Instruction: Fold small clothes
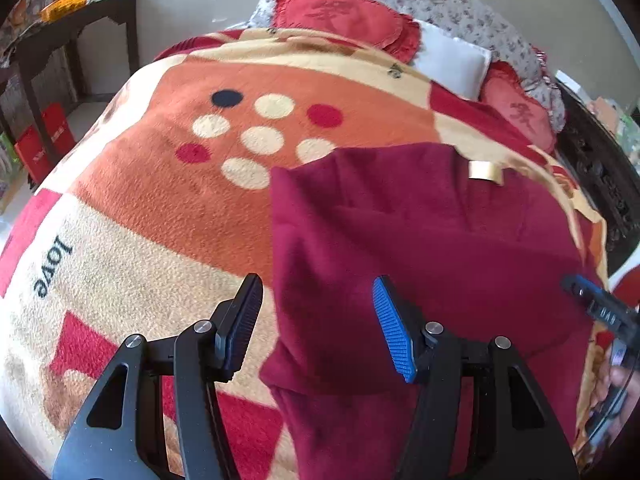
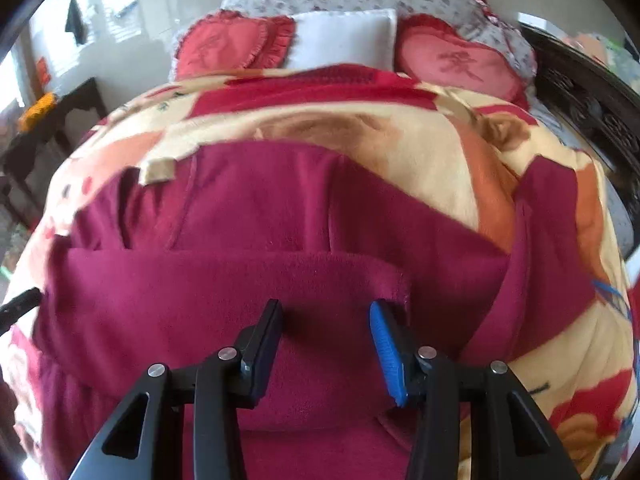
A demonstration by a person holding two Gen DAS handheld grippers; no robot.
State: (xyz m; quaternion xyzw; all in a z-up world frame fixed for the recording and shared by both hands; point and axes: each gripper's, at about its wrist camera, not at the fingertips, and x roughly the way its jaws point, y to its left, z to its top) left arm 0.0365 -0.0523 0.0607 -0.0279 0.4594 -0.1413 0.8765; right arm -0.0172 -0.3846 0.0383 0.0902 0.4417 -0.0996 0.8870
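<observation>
Maroon fleece garment [image 2: 224, 296]: your right gripper [image 2: 326, 344] pinches its folded edge, left gripper [image 1: 316, 328] hangs released; lay it flat.

My left wrist camera is looking steeply down along my left gripper [image 1: 316, 320], close over the blanket [image 1: 140, 200], facing the pillows [image 1: 344, 12] at the bed's head. My right wrist camera is looking down along my right gripper [image 2: 326, 340], equally close, facing the same way. Both views are sharing the maroon garment [image 1: 420, 240], its tan label [image 1: 486, 172], blanket and pillows.
</observation>
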